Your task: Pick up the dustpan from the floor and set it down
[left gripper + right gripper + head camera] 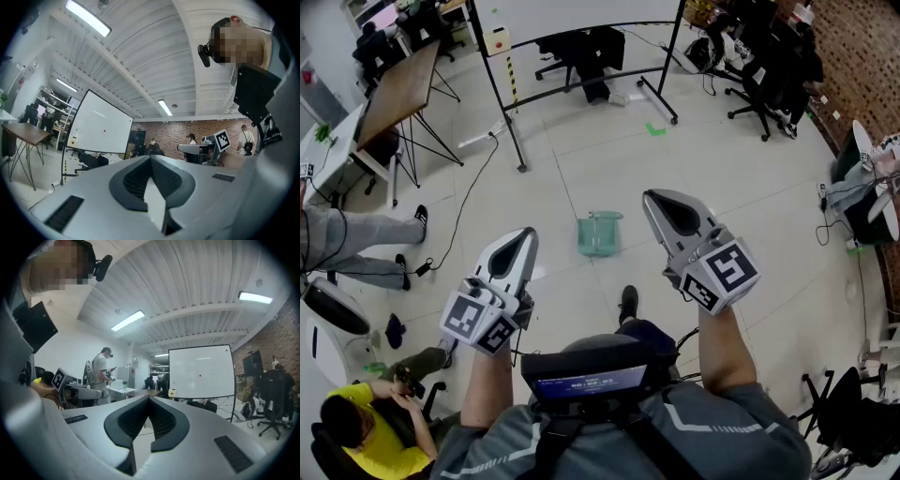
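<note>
Head view gives the only look at the translucent pale-green plastic dustpan [600, 234]. It lies flat on the pale tiled floor [722, 187], on the person's side of the black-framed rolling whiteboard [581, 14] and well apart from its feet. The tiles show through its thin walls, and it reads as a roughly square tray. Its edge nearest the whiteboard looks raised, perhaps into a handle, but it is too small and washed out to be sure.

The left tool [528, 232] and the right tool [652, 196] are both on the near side of the whiteboard too, with the dustpan between them, touching neither. Each tool has its grey jaws closed tip to tip with nothing in them.

Both gripper views look level across the room, the whiteboard standing beyond the closed tips. The grey tool bodies fill the lower part of each view, so the floor beneath, and the dustpan with it, is hidden there.
</note>
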Tool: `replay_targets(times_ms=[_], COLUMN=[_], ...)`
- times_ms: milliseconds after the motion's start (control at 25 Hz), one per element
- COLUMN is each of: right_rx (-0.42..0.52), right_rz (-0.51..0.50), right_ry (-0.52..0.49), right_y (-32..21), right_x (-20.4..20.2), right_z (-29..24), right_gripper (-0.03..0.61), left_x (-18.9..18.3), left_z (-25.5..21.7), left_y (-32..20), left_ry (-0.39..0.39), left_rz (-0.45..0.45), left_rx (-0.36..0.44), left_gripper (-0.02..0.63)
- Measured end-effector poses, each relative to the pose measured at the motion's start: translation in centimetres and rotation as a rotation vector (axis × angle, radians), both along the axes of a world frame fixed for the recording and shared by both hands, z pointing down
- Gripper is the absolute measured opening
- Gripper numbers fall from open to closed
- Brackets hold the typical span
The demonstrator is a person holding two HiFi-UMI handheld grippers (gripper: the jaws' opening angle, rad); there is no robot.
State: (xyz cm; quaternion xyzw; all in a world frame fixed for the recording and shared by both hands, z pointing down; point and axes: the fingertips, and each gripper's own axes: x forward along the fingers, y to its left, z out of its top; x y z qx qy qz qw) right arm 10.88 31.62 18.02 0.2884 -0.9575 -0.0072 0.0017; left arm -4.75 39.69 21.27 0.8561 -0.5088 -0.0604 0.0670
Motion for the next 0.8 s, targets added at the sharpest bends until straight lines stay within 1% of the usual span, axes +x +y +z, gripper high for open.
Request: replay_targets(times_ms=[120, 280, 360, 480, 560, 640, 800], right_rx=[0.003, 0.013, 0.006, -0.006, -0.011, -0.014, -0.005], right_rz=[-0.044, -0.131, -0.177, -0.233, -0.243, -0.239, -0.192], right_ry=[0.004, 0.011, 0.013, 0.013, 0.013, 0.011, 0.014], right_y=[-4.6, -11.3, -14.5, -17.8, -19.4, -20.4, -22.6], right_x=[0.8, 2.0, 2.1, 1.5, 0.6, -0.5, -1.5], right_z=[-0.6, -1.4, -1.3, -0.9, -0.5, -0.2, -0.4], right_gripper=[0.023, 0.023, 0.023, 0.023, 0.023, 0.023, 0.023], left_x=[1.2, 3.1, 3.8, 4.1, 3.6, 2.8, 1.7], left_z=[-0.6, -1.9, -2.0, -2.3, -2.5, -2.5, -3.0], left_y=[-4.5, -11.5, -14.7, -18.1, -19.9, -21.1, -23.6], left_ry=[0.006, 0.005, 0.006, -0.003, -0.009, -0.021, -0.028], left_rz=[-0.024, -0.076, -0.103, -0.130, -0.130, -0.111, -0.062], left_rx=[0.004, 0.020, 0.011, 0.018, 0.024, 0.024, 0.042], left_gripper=[0.026, 0.026, 0.026, 0.026, 0.026, 0.026, 0.026])
